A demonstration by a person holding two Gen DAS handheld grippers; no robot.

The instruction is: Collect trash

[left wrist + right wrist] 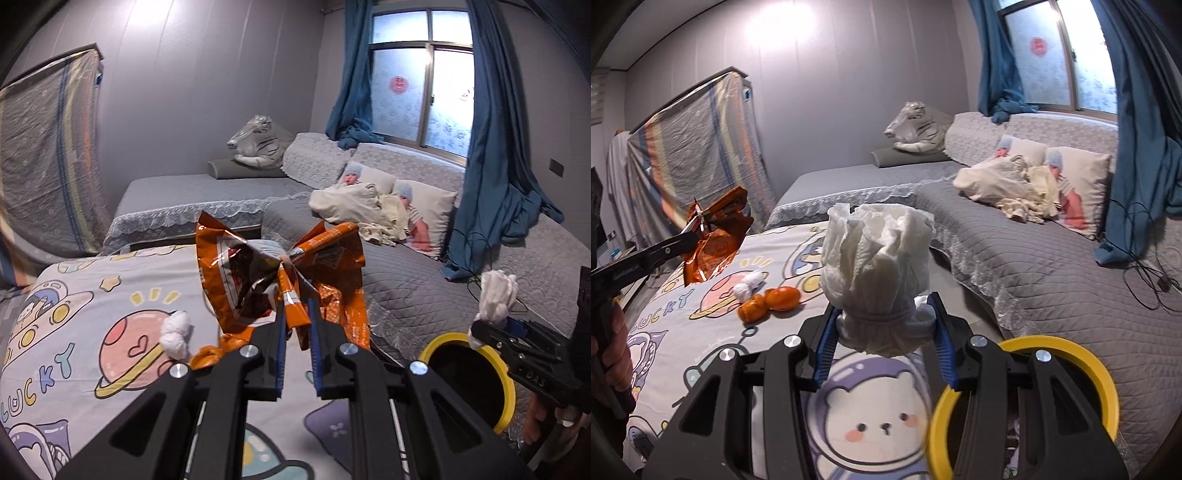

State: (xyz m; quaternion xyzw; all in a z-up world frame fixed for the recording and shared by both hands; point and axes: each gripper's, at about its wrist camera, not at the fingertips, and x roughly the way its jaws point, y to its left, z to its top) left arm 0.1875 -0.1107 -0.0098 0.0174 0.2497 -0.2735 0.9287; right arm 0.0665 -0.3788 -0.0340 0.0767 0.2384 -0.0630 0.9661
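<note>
My left gripper (297, 299) is shut on a crumpled orange snack wrapper (229, 280), held up above the cartoon-print bed; the right wrist view shows the same wrapper (716, 243) at the left. A big white crumpled paper wad (875, 251) stands upright between the blue pads of my right gripper (882, 317), which is shut on its bunched base. A small white tissue ball (750, 286) and orange peels (772, 301) lie on the sheet. The yellow-rimmed bin (1104, 376) sits low on the right, beside the bed, just under the right gripper (487, 326).
The cartoon sheet (74, 332) covers the bed in front. A grey L-shaped sofa (1034, 258) runs behind with pillows, a cream blanket and a plush tiger. Black cables (1145, 277) trail over the sofa by the blue curtain. A person's hand holds each gripper.
</note>
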